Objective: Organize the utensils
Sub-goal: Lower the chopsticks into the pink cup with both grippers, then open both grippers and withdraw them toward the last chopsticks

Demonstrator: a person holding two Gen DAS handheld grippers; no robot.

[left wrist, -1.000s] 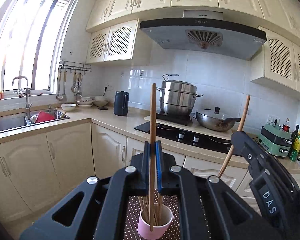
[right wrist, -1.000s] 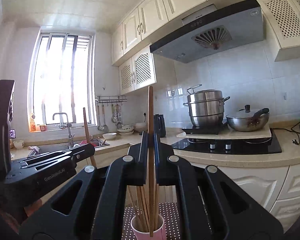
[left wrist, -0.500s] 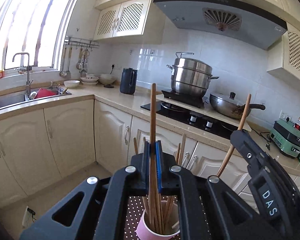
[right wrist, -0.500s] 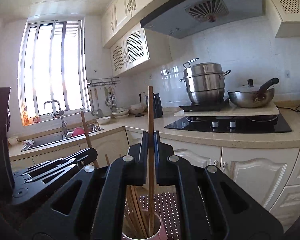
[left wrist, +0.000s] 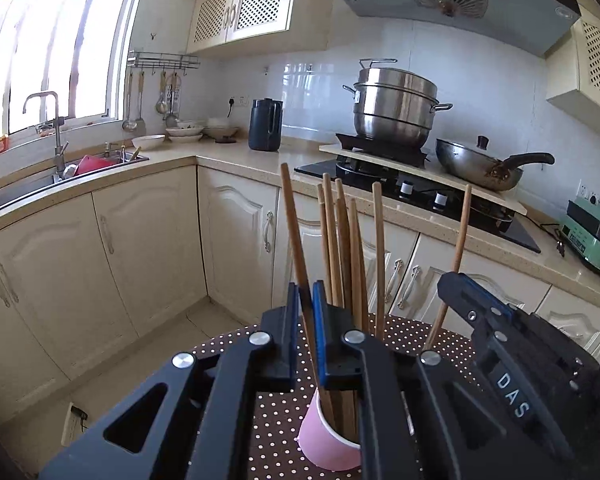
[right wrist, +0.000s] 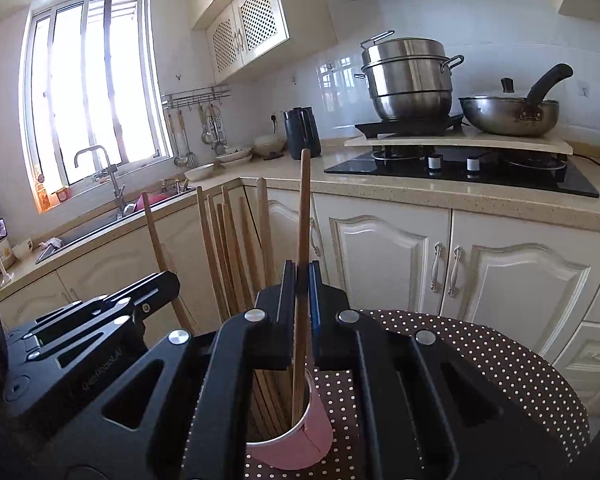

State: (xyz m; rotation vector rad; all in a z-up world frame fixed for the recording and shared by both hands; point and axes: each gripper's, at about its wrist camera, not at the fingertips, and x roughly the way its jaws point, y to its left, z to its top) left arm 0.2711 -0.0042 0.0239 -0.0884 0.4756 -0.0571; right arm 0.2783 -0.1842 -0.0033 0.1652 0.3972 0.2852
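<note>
Pink cup (left wrist: 327,442) stands on dotted worktop (left wrist: 412,332), at 6 o'clock in both wrist views, holding bundle of wooden chopsticks (left wrist: 346,256). Left tool (left wrist: 307,320) clamped on one chopstick (left wrist: 294,232), lower end in cup, stick leaning toward 11 o'clock. Right tool (right wrist: 301,300) clamped on another chopstick (right wrist: 303,216), tip inside cup rim. Steamer pot (left wrist: 396,110) and wok (left wrist: 480,164) on stove at 1 o'clock; sink (left wrist: 40,184) at 9 o'clock.
</note>
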